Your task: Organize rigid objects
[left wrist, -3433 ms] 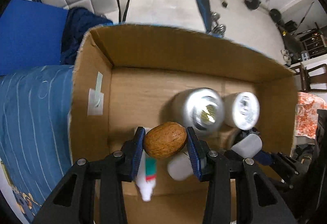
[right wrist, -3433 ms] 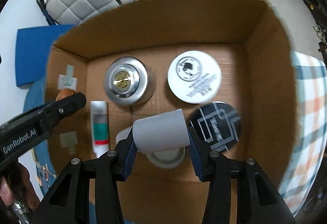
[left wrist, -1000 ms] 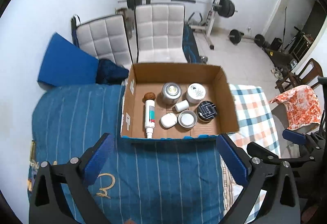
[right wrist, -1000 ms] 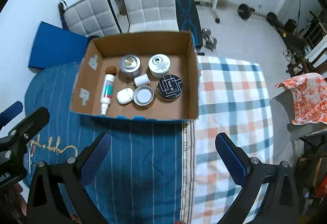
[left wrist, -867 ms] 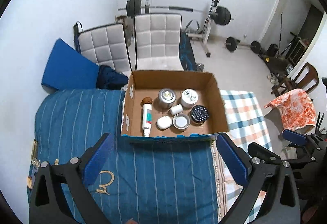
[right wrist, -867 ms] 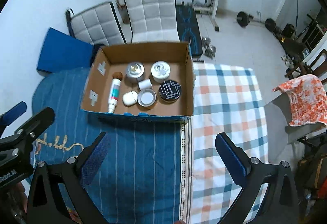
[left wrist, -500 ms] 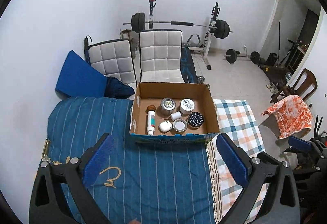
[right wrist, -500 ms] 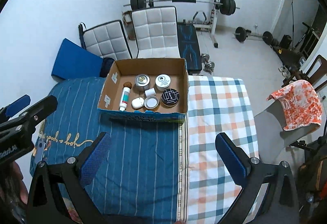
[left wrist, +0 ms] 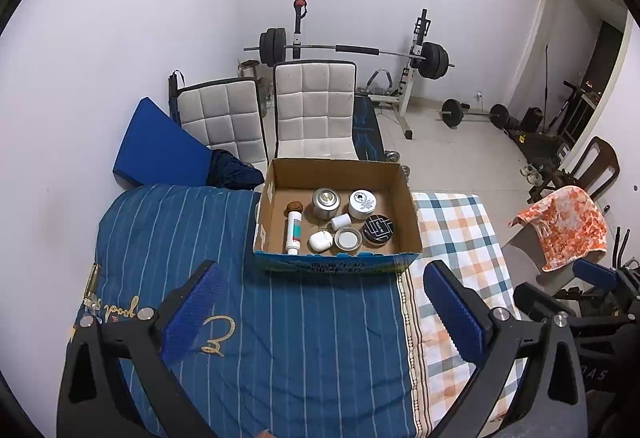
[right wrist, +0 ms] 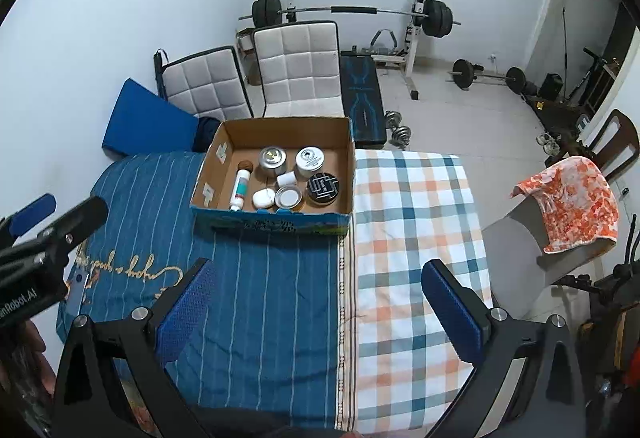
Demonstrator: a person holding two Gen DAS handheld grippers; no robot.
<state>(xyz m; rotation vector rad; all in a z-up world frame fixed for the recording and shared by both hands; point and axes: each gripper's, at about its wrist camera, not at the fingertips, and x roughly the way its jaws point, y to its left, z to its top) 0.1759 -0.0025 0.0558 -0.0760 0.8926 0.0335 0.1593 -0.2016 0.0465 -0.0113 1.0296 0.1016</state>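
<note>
Cardboard box [left wrist: 337, 262]: round tins, tube | left hand-held gripper [left wrist: 320, 302], right hand-held gripper [right wrist: 316, 298]: wide apart, empty

Bed [left wrist: 280, 338] under a blue striped cover [left wrist: 168, 238] and plaid sheet [right wrist: 416, 238], bearing a cardboard box [left wrist: 410, 214] at the seam

The box [left wrist: 336, 266] sits on the bed [left wrist: 256, 338]. Inside, the tube [left wrist: 293, 232] lies left of the tins [left wrist: 326, 203]. Chairs [left wrist: 314, 110] stand behind.

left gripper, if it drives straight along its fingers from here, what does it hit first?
Probably the blue striped bedspread, just short of the cardboard box. The left gripper is open and empty, with nothing between its fingers and the bed. Depth is unclear, so it could reach the box's near wall instead.
</note>
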